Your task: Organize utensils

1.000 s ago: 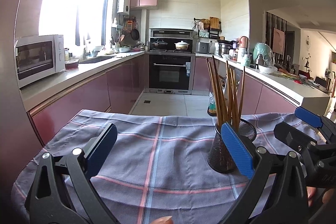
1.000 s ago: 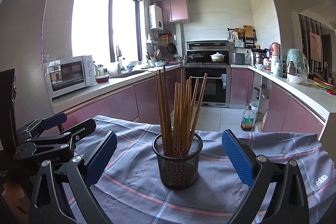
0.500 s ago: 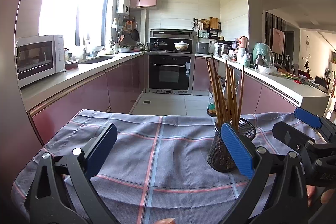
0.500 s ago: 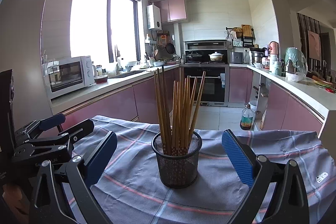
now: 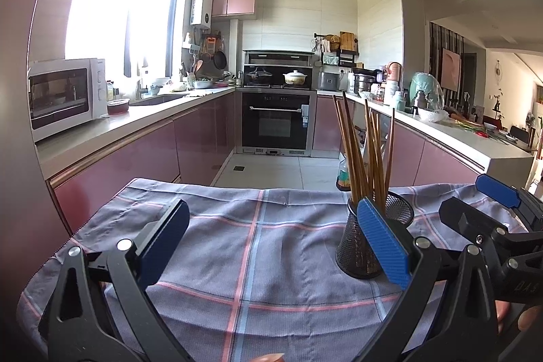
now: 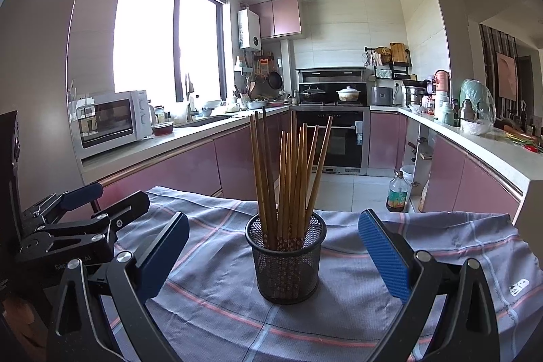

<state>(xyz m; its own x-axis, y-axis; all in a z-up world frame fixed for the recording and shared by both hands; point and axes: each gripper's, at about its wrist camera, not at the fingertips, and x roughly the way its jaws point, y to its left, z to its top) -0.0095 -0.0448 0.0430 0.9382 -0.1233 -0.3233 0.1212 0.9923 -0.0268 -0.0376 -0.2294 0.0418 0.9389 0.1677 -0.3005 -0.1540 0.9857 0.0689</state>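
Standing upright on the soft plaid tablecloth [image 6: 356, 304], a round black wire-mesh cup [image 6: 286, 260] bristles with slim wooden chopsticks [image 6: 288, 178], while the right gripper [image 6: 274, 255] and left gripper [image 5: 271, 243] hover spread wide, both empty.

- The holder [image 6: 285, 263] stood on the cloth [image 6: 424, 236], ahead of and between the fingers of the right gripper [image 6: 273, 255], touching neither.
- The chopsticks [image 6: 288, 178] stood in the holder, leaning apart at their tops.
- In the left wrist view, the holder [image 5: 356, 256] lay just beyond the right-hand finger of the left gripper [image 5: 271, 246], partly hidden by it.
- Bare cloth [image 5: 258, 246] lay between the left gripper's fingers.
- The right gripper [image 5: 499, 209] sat to the right of that finger.
- A bottle [image 6: 396, 192] stood on the floor beyond the cloth, right of the right gripper's fingers.
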